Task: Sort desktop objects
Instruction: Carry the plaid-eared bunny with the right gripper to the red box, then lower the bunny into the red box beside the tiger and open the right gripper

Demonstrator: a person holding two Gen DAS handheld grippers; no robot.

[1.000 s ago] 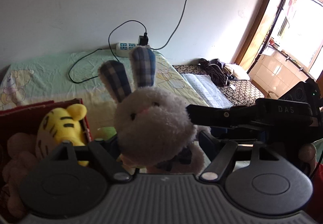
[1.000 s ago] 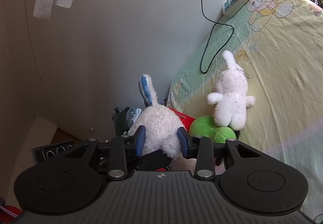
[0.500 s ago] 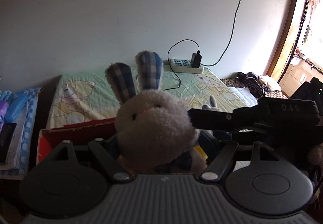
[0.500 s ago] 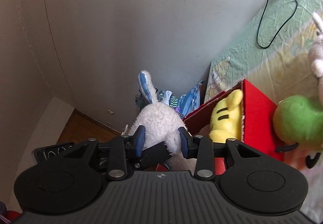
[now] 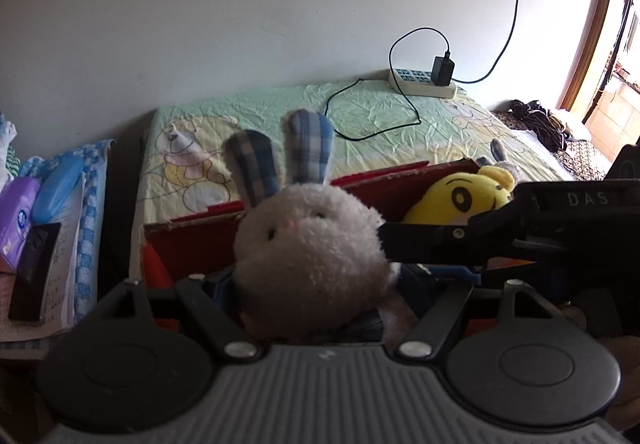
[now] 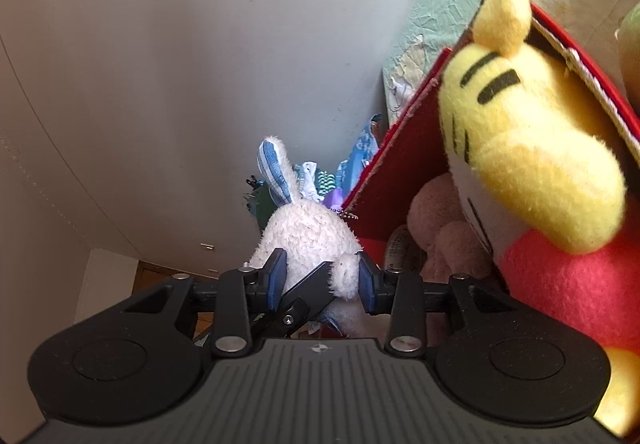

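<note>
Both your hand-held grippers are on the plush rabbit [image 5: 312, 244]: the left hand-held gripper [image 5: 316, 284] clamps its body from below the head, jaws just easing wider, and the right hand-held gripper [image 6: 320, 278] pinches it from behind, also easing. You've got the rabbit right at the near edge of the red box [image 5: 384, 188], plaid ears up. Inside the box sits the yellow tiger plush [image 6: 532, 148]. The box rests on the bed [image 5: 248, 116].
</note>
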